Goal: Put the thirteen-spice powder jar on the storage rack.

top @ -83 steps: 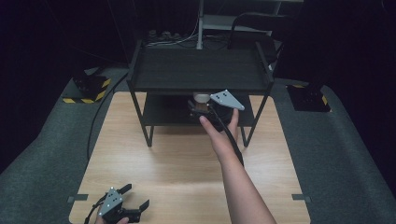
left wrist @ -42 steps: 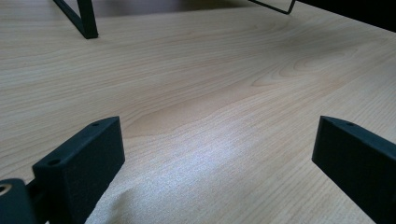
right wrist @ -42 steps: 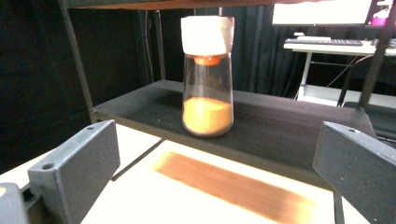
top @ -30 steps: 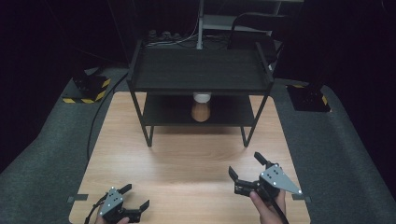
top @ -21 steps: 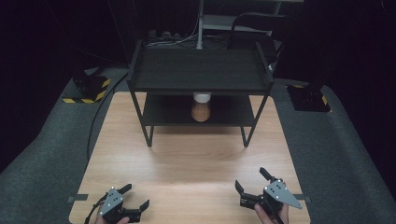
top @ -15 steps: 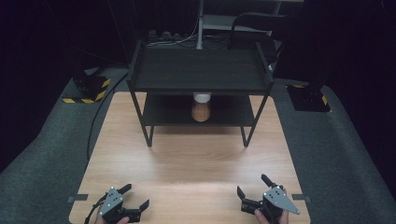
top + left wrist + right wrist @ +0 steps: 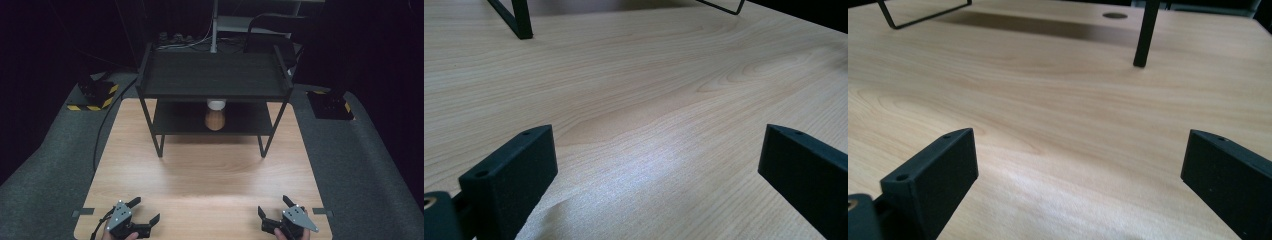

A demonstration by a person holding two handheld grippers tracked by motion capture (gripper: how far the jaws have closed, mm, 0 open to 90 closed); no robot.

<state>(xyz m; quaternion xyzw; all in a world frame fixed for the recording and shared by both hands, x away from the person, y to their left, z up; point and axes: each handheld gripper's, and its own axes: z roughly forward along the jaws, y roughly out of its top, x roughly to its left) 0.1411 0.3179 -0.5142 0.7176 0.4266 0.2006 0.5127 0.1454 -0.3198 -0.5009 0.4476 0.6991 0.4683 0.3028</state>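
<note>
Two grippers are held low at the near edge of the desk (image 7: 210, 180): the left gripper (image 7: 142, 211) and the right gripper (image 7: 274, 210), each with its two jaws spread apart and nothing between them. Farther off, one black two-tier shelf (image 7: 215, 75) is seen. On its lower tier, one brown bottle with a white cap (image 7: 215, 115) stands upright, well apart from both grippers.

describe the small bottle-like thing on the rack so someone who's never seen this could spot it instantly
Start at the black two-tier metal rack standing at the far end of the light wooden table. On its lower shelf, near the middle, stands a small upright object with a tan rounded body and a white top. It is the single item on the rack, pale against the dark shelves.
</note>
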